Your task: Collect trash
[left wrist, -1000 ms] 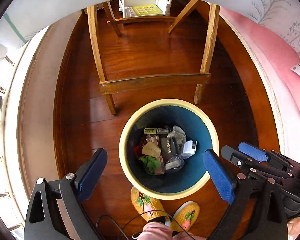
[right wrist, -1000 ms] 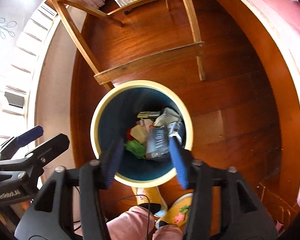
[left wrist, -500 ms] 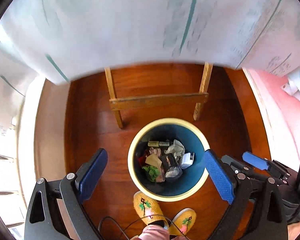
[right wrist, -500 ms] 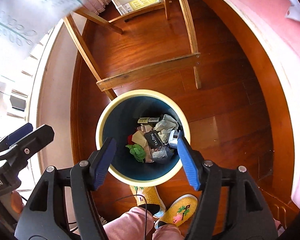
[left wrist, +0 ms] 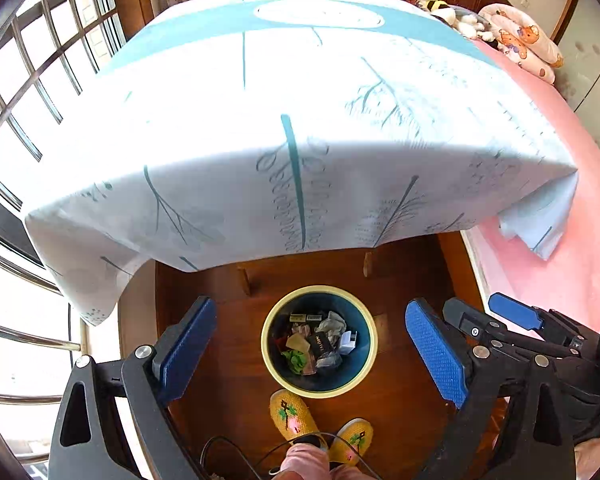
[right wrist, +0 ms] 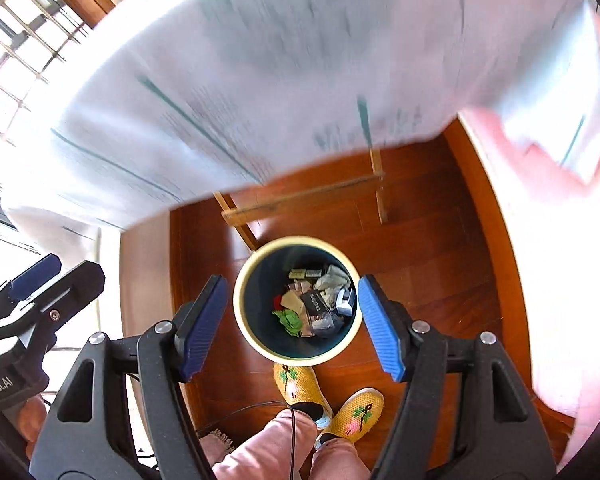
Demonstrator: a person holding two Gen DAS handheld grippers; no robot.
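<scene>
Tablecloth [left wrist: 292,120] drapes a table above the wood floor [right wrist: 432,248]. Bin [left wrist: 269,354] stands on the floor near the table legs, holding the trash [left wrist: 320,346]. Left gripper [left wrist: 308,350] is wide, nothing between. Right gripper [right wrist: 292,320] jaws are opening, empty, above the bin.

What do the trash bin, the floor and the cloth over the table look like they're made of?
Trash bin: likely plastic, smooth cream rim, dark blue inside. Floor: wood planks, glossy reddish-brown finish, seams and sheen visible. Cloth: thin printed fabric, or possibly a coated sheet; it drapes and folds at the corners.
</scene>
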